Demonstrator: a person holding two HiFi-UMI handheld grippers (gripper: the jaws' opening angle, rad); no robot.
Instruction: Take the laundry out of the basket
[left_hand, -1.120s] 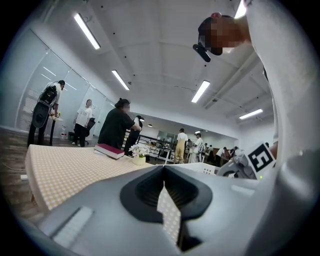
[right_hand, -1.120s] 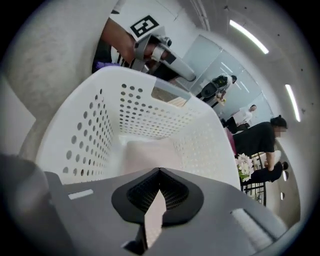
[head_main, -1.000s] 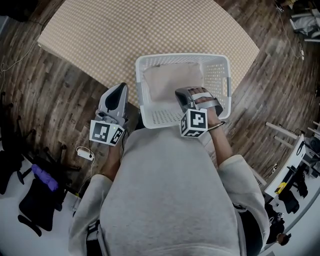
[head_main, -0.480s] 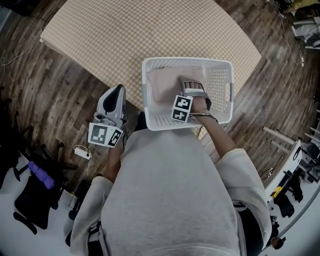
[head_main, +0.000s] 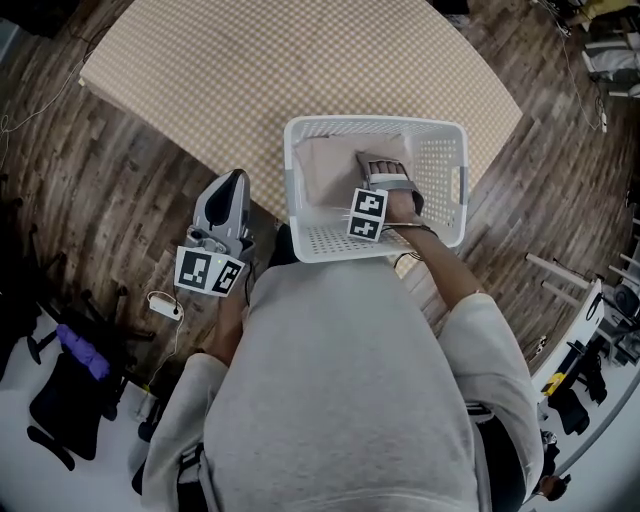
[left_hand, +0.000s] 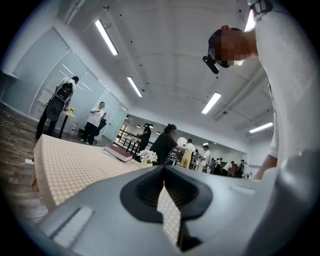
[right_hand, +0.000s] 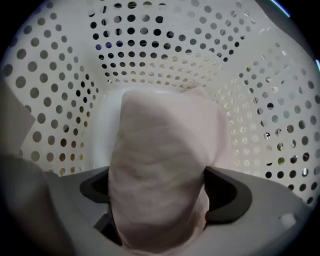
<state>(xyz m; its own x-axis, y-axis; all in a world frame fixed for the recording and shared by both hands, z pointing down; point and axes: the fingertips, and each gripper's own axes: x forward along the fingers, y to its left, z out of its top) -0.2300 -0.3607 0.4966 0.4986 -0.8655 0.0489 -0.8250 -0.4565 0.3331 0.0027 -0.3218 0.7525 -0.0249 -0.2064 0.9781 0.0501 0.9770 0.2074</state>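
Inside the basket (head_main: 440, 135), the right gripper (head_main: 383, 168) has its fingers wide round the pink cloth (right_hand: 160, 150), just starting to close. The left gripper (head_main: 228, 192) hangs outside, fingers shut, empty.

No readable words, numbers, brands anywhere. Only black-and-white square patterns on left cube (head_main: 211, 270), right cube (head_main: 367, 214); no letters.

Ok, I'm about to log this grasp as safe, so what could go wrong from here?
1. The right gripper has just opened its fingers wide and begun closing, astride one bunched fold of the pink cloth. A thin bite might slip on lifting.
2. The basket sits at the near edge of the table and the left gripper is off it, so a snagging pull could drag it.
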